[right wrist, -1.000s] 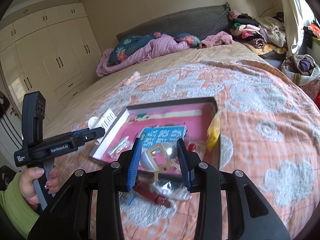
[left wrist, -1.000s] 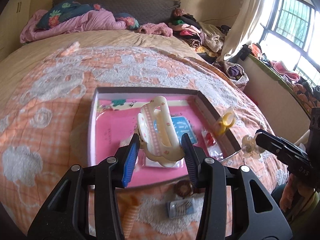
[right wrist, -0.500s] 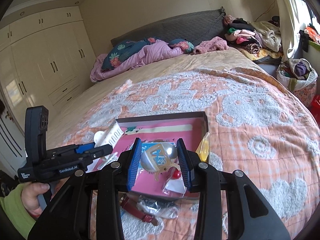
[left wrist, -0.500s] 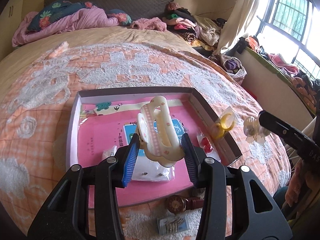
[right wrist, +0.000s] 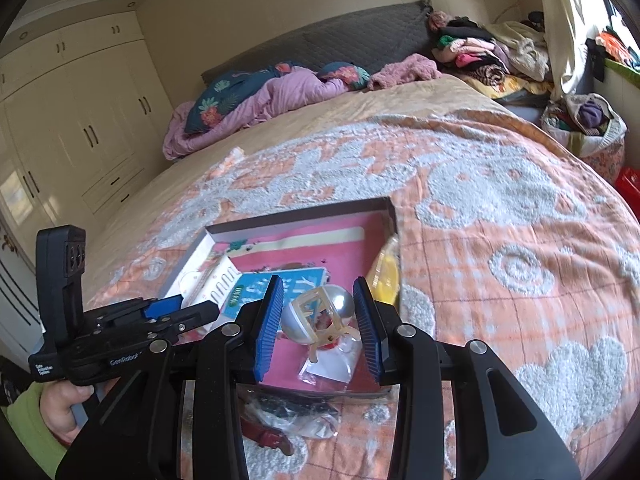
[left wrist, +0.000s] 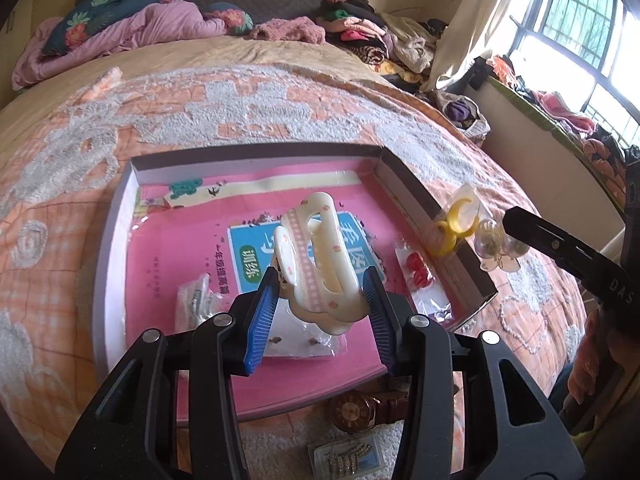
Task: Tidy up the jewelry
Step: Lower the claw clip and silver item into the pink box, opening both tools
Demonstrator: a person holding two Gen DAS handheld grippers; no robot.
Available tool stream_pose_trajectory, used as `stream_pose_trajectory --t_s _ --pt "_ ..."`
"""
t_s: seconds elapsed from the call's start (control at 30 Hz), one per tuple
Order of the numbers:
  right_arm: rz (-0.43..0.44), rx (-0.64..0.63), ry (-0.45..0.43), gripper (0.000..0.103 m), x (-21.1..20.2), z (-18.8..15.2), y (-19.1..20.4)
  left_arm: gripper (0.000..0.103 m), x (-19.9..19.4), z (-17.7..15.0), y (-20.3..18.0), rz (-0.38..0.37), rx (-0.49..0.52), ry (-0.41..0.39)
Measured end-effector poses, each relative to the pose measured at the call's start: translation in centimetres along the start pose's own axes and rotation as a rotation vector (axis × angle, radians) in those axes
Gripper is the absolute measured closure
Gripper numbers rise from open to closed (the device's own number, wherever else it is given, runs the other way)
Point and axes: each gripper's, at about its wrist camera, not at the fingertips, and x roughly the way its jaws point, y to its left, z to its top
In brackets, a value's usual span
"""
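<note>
Both my grippers have carried forward over the box point(left wrist: 436, 216), my left gripper point(left wrist: 318, 300) clamped on the cream hair claw point(left wrist: 316, 264) and my right gripper point(right wrist: 318, 322) on the pearl clip point(right wrist: 320, 312), so both seem ready to set down inside.

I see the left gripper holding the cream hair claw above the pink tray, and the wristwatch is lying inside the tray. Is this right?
Not quite. The left gripper does hold the cream hair claw above the pink tray, but the wristwatch lies outside the tray, on the bedspread beside its near edge. The left wrist view shows this.
</note>
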Motion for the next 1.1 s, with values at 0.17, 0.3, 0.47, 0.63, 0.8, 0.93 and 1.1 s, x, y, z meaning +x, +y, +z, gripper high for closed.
stream_pose_trajectory --t_s 0.17,0.3,0.47,0.63,0.8,0.93,1.1 --pt "-0.023 0.021 0.021 0.068 0.8 -0.6 -0.9 0.068 1.1 -0.8 -0.3 -0.008 0.01 0.028" --pt "-0.043 0.028 0.029 0.068 1.2 -0.9 -1.3 0.068 1.5 -1.0 -0.5 -0.007 0.017 0.04" --pt "-0.062 0.048 0.041 0.068 1.8 -1.3 -1.9 0.067 1.4 -1.1 -0.7 -0.002 0.03 0.036" --pt "-0.059 0.053 0.048 0.068 1.9 -1.4 -2.0 0.061 1.2 -1.1 -0.6 0.003 0.029 0.034" --pt "-0.047 0.058 0.05 0.067 1.8 -1.5 -1.8 0.054 0.7 -1.0 -0.7 0.003 0.03 0.026" --pt "-0.038 0.066 0.045 0.063 1.4 -1.5 -1.8 0.051 0.3 -0.9 -0.7 0.006 0.029 0.021" --pt "-0.026 0.081 0.012 0.053 0.2 -1.4 -1.7 0.044 -0.2 -0.8 -0.6 0.007 0.026 0.007"
